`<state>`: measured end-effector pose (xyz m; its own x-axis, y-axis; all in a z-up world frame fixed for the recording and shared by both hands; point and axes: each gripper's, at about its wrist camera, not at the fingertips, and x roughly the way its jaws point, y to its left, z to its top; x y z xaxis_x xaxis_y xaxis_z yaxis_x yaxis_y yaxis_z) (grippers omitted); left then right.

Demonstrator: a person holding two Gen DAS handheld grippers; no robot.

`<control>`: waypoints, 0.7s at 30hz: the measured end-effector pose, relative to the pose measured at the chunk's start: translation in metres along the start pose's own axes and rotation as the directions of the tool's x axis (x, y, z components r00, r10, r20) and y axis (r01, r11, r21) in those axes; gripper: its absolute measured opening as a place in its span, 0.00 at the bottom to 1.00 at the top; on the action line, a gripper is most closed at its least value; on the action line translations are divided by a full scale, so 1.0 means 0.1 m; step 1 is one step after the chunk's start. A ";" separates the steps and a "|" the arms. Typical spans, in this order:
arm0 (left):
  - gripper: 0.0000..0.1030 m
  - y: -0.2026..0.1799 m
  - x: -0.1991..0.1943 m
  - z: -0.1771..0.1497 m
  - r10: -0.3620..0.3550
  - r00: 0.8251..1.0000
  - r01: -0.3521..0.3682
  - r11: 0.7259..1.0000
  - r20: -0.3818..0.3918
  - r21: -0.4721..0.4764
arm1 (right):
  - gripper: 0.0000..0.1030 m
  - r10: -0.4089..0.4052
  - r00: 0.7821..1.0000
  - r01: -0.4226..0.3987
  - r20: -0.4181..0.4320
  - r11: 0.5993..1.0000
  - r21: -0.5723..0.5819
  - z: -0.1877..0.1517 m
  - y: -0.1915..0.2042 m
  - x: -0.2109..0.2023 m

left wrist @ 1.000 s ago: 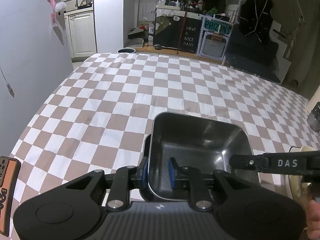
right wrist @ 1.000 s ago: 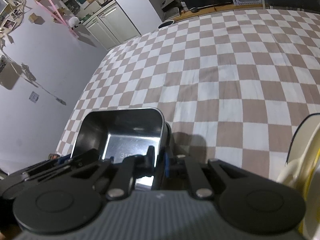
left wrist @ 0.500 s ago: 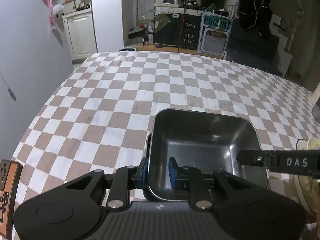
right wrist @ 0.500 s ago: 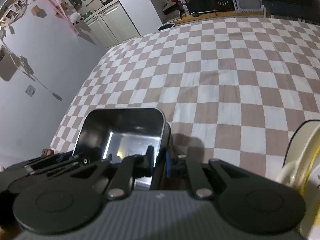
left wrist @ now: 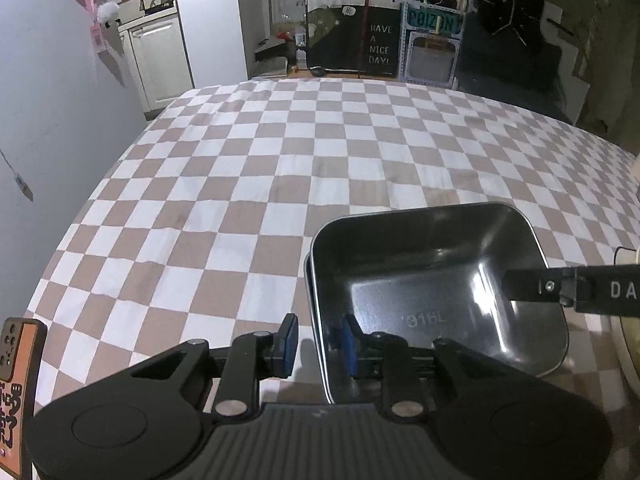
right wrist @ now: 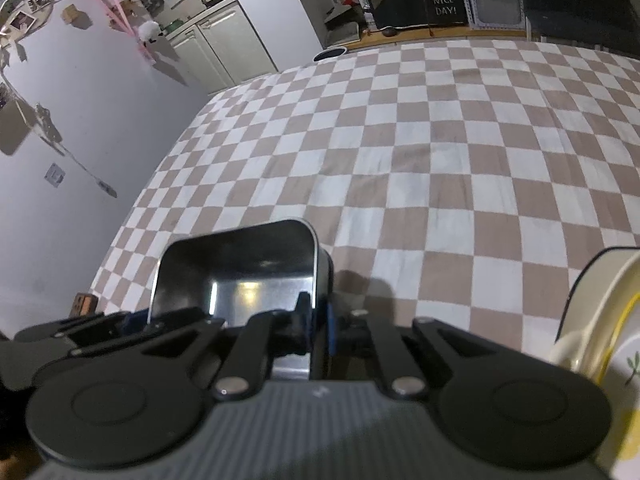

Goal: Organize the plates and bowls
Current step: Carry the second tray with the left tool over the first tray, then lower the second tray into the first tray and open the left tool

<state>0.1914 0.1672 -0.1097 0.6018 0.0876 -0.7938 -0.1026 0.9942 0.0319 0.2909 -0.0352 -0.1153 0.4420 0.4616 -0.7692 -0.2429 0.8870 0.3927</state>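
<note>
pan: square stainless-steel pan with rounded corners and a dark shiny inside [left wrist: 436, 292], sitting low and to the right in the left wrist view – it looks nested in a second pan of the same shape, whose rim peeks out along its left side [left wrist: 307, 280]
where: on the table under the beige-and-white checkered cloth [left wrist: 280, 184], near its front edge; the far part of the cloth that shows is bare
left tool [left wrist: 316, 346]: straddles the pan's left wall, one blue pad outside and one inside. Its jaws have just been opening, and there's a clear gap between the outer pad and the wall now, so I'd say it has let go
right tool [right wrist: 318, 326]: clamped nearly shut on the pan's right wall, wall pinched between the pads – this one has the pan
key relation: each tool has a wall of the pan between its jaws, on opposite sides, so the pan lies right between the two. With the left released, the right is the only hand that can shift it
axis: pan's close to square, no real long axis; the right tool's finger [left wrist: 560, 290] reaches in over the rim from the right
pose: both tools tip steeply down toward the table, reaching in from the near side
neighbour: cream ceramic dish with a yellow line and a leaf print [right wrist: 600, 320], just to the right of the right tool – a bump risk if that hand swings right
my guess: stacking step is basically done, right tool should release next
</note>
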 end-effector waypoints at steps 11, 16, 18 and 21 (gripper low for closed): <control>0.33 0.14 0.06 -0.01 0.012 1.000 -0.013 0.999 -0.027 -0.040 | 0.17 0.018 0.998 -0.012 -0.066 0.996 0.089 0.00 -0.17 0.10; 0.32 0.15 0.10 0.03 0.008 1.000 -0.008 0.999 -0.023 -0.031 | 0.17 0.028 0.997 -0.021 -0.073 0.995 0.096 -0.02 -0.18 0.09; 0.31 0.13 0.11 0.06 0.012 1.000 -0.013 1.000 -0.018 -0.017 | 0.17 0.034 0.997 -0.026 -0.076 0.995 0.098 -0.03 -0.17 0.08; 0.31 0.11 0.14 0.10 0.013 1.000 -0.013 1.000 -0.016 0.000 | 0.16 0.040 0.996 -0.033 -0.078 0.995 0.095 -0.03 -0.16 0.06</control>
<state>0.2067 0.1802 -0.1144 0.5879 0.0995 -0.8028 -0.1103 0.9930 0.0423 0.2949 -0.0470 -0.1273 0.3636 0.4942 -0.7896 -0.1738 0.8688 0.4637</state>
